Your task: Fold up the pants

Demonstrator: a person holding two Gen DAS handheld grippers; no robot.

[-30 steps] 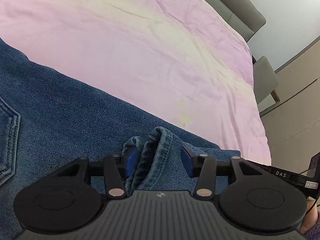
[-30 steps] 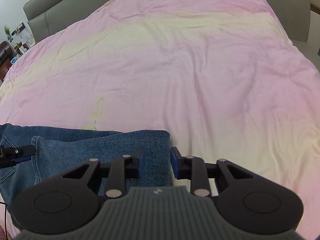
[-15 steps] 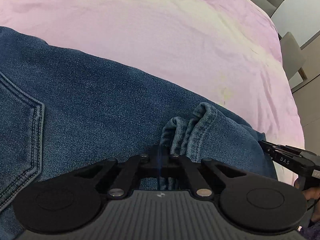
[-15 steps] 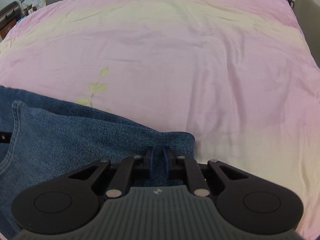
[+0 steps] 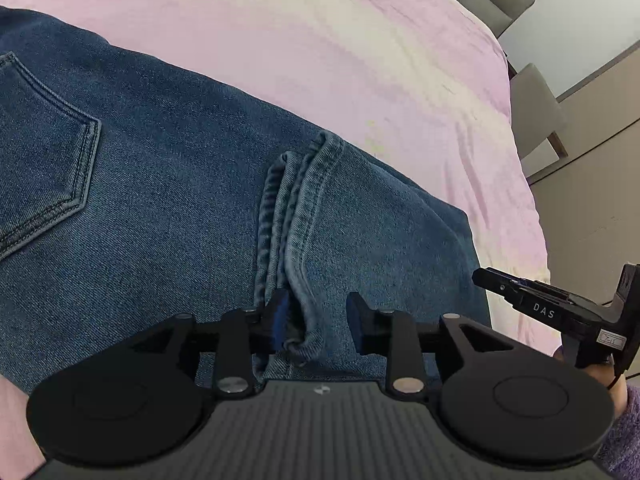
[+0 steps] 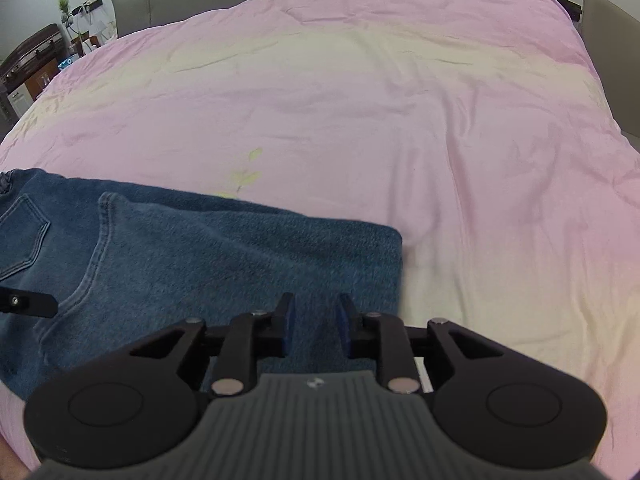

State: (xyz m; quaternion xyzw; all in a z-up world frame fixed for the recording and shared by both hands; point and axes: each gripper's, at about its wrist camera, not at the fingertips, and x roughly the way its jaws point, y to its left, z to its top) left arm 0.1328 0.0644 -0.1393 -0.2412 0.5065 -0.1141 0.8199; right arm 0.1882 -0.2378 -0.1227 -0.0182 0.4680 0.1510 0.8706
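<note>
Denim pants [image 5: 168, 184] lie folded on the near left of the pink bedspread [image 6: 360, 120]. My left gripper [image 5: 318, 322] gapes around the hems [image 5: 298, 216]; my right gripper [image 6: 314, 326] gapes over the fold. I'd align edges before regripping.

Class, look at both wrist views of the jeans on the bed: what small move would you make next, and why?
Probably draw both grippers back off the jeans. The left gripper is open with the bunched hems loose between its fingers, and the right gripper is open over the folded end. The jeans lie doubled on the bedsheet, so nothing needs holding.
</note>
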